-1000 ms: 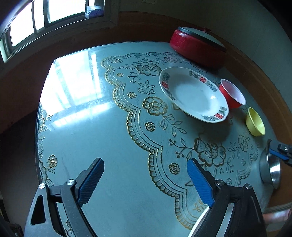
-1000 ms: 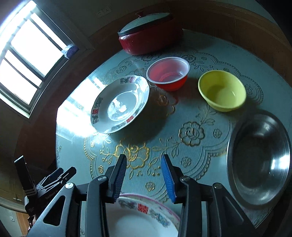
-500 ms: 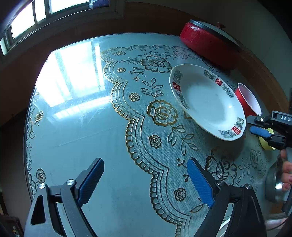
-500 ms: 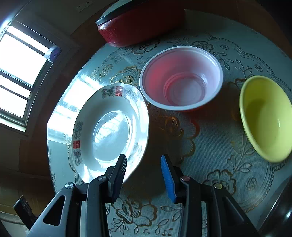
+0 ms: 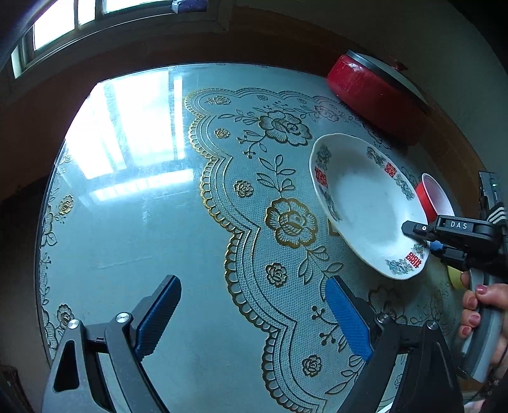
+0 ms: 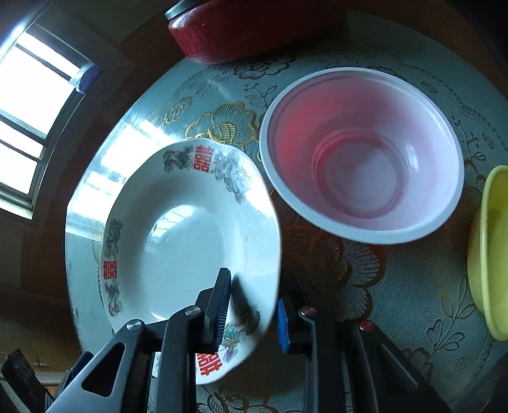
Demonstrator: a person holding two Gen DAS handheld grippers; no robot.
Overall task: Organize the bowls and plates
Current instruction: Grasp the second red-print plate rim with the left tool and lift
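A white plate with red characters and flowers (image 5: 362, 203) (image 6: 190, 235) sits on the round table. My right gripper (image 6: 252, 313) (image 5: 425, 236) is open, its jaws either side of the plate's near rim: one finger above the rim inside the plate, the other outside. A red bowl with white inside (image 6: 362, 152) (image 5: 436, 197) stands just right of the plate. A yellow bowl (image 6: 489, 251) lies at the far right. My left gripper (image 5: 250, 314) is open and empty above the tablecloth, left of the plate.
A red lidded pot (image 5: 374, 92) (image 6: 254, 25) stands at the table's back edge near the wall. The glass-topped table (image 5: 127, 197) carries a gold floral cloth. A window (image 5: 95, 19) is behind it.
My right gripper moved forward and down from the table's near side until its jaws straddle the white plate's rim. The left gripper advanced slightly over the table.
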